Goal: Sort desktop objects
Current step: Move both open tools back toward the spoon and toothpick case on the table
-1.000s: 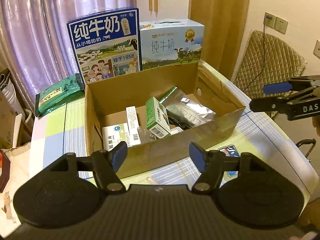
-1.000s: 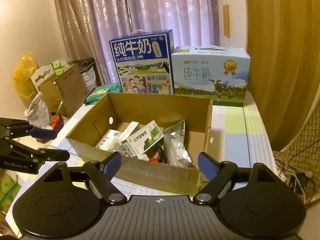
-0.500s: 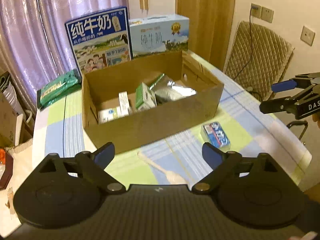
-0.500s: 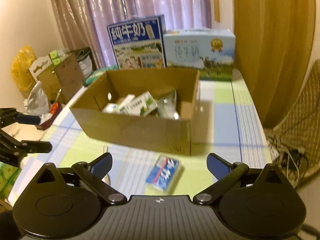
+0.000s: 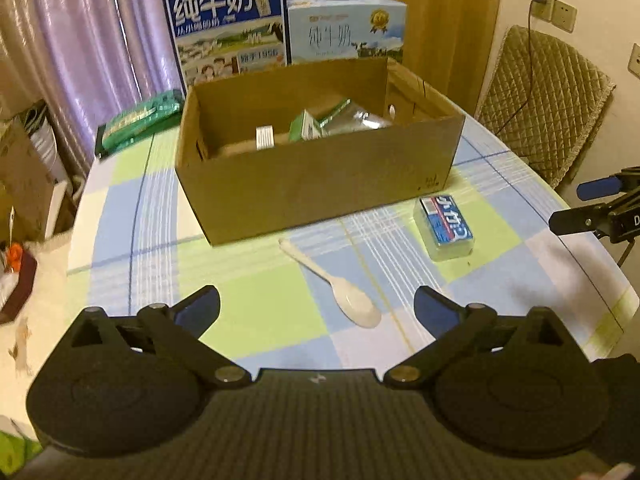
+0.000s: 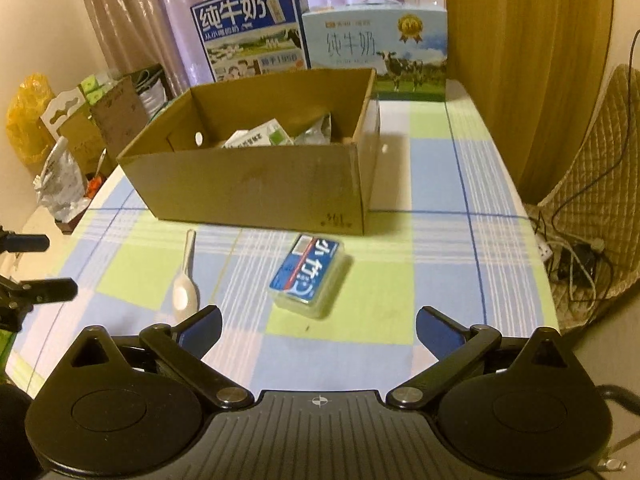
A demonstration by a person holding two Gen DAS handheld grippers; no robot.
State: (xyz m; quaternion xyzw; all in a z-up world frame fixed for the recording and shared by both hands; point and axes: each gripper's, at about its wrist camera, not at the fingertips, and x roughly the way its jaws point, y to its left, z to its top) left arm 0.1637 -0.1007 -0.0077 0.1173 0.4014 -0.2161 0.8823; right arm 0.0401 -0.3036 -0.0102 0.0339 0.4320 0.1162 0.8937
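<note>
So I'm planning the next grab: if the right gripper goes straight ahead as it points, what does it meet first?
Probably the blue packet, lying just ahead between the open right gripper's fingers; the cardboard box stands behind it. Depth is uncertain.

Dim warm indoor light, soft shadows, slight motion blur, strong fisheye bending at edges, dark vignetted corners

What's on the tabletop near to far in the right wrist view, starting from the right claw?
right claw → white spoon and blue packet, about level → cardboard box → two milk cartons at the far edge.
</note>
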